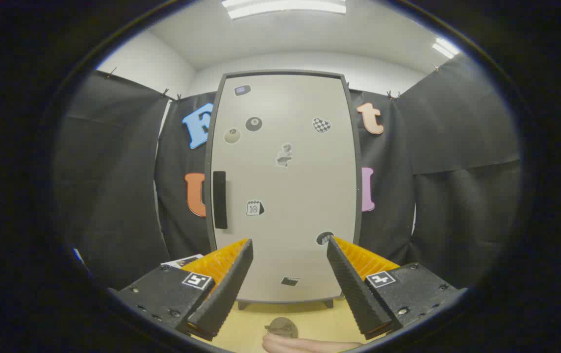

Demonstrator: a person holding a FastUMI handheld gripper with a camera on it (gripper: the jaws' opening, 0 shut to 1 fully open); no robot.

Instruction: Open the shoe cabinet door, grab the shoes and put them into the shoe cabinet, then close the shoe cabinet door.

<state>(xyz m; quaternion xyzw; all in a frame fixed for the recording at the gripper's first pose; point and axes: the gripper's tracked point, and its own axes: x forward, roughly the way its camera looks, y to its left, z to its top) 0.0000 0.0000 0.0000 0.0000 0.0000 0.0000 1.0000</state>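
Shoe cabinet [285, 186] stands upright straight ahead, beyond fingers, on pale yellow floor [280, 314]. Door shut; task looks unstarted: opening, loading shoes, closing all left. Gripper [290, 272] fingers wide apart, holding nothing, door framed in gap between. Cabinet: tall, rounded corners, smooth matte off-white face, dark rim, short legs, stickers scattered over it. Black vertical bar handle [219, 199] near door's left edge. Rounded dark object [281, 326] low between fingers, possibly shoe; cannot tell.
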